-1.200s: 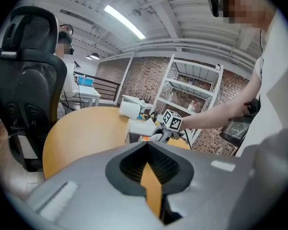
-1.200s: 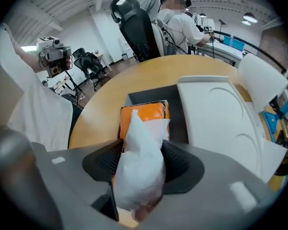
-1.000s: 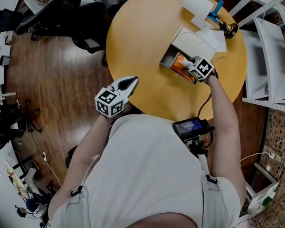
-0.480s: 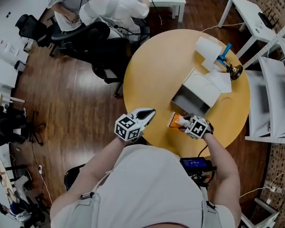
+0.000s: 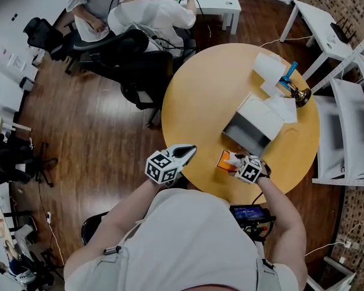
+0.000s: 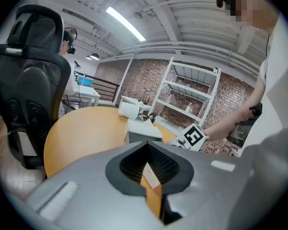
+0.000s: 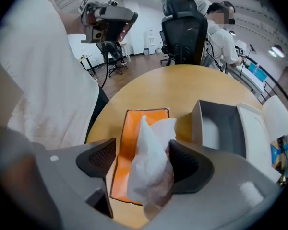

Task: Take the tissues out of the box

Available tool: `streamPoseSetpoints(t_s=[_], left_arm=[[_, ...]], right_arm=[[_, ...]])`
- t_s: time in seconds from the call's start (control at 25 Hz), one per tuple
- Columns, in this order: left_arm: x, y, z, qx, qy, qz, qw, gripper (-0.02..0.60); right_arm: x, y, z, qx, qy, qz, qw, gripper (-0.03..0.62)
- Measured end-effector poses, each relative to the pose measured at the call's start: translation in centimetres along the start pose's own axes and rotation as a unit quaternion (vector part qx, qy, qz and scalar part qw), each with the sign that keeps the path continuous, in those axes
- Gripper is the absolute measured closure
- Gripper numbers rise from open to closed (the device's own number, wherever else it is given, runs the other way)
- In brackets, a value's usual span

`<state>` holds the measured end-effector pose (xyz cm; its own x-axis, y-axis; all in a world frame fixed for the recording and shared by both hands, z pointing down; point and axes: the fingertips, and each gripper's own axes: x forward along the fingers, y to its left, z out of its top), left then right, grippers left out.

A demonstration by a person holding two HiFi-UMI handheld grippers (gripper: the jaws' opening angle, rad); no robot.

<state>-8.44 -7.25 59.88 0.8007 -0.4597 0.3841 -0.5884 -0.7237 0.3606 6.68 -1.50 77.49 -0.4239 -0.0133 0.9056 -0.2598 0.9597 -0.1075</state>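
The orange tissue pack (image 7: 134, 128) lies flat on the round yellow table (image 5: 200, 96), out of the open grey-and-white box (image 7: 218, 128), which stands just behind it. A white tissue (image 7: 151, 166) sticks up from the pack between the jaws of my right gripper (image 7: 141, 162). Those jaws are opening: the left pad stands clear of the tissue and the right pad only brushes it. From the head view, the pack (image 5: 223, 160) sits near the table's front edge beside the right gripper (image 5: 233, 161). My left gripper (image 5: 185, 152) hangs shut and empty off the table's edge.
Behind the box (image 5: 255, 126) lie loose white sheets (image 5: 282, 109), a white roll (image 5: 267, 65) and a blue-and-brass object (image 5: 291, 83). A black office chair (image 5: 133, 59) stands left of the table, with seated people beyond it. White shelving (image 5: 352, 120) is at the right.
The orange pack came out of the box and toward the table's front edge with my right gripper. Its jaws have since widened around the tissue. The left gripper barely moved.
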Motion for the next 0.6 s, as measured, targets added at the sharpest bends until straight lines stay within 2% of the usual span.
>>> streamPoseSetpoints(t_s=[0.16,0.24,0.28,0.32,0.44,0.52,0.6], left_arm=[[0.4,-0.1,-0.3,0.000,0.003,-0.014,0.9999,0.581],[0.8,-0.1,-0.3,0.001,0.005,-0.020,0.9998,0.581],[0.9,-0.1,-0.2,0.002,0.005,-0.023,0.9997,0.581],[1.0,-0.2,0.0,0.003,0.004,-0.027,0.9996,0.581],[1.8,-0.6,0.7,0.009,0.003,-0.040,0.9991,0.581],[2.6,-1.1,1.1,0.016,0.005,-0.051,0.9985,0.581],[3.2,-1.6,1.6,0.024,0.007,-0.062,0.9978,0.581]], right_arm=[[-3.8,-0.2,1.6,0.024,-0.067,-0.023,0.997,0.224],[-6.5,-0.5,2.8,0.054,-0.133,-0.035,0.989,0.247],[-8.2,-0.6,3.5,0.079,-0.178,-0.038,0.980,0.270],[-9.9,-0.8,4.4,0.110,-0.229,-0.038,0.966,0.279],[-15.2,-1.2,5.8,0.188,-0.368,-0.039,0.910,0.325],[-17.9,-1.4,5.8,0.207,-0.424,-0.051,0.880,0.388],[-19.6,-1.7,5.3,0.221,-0.452,-0.073,0.861,0.431]])
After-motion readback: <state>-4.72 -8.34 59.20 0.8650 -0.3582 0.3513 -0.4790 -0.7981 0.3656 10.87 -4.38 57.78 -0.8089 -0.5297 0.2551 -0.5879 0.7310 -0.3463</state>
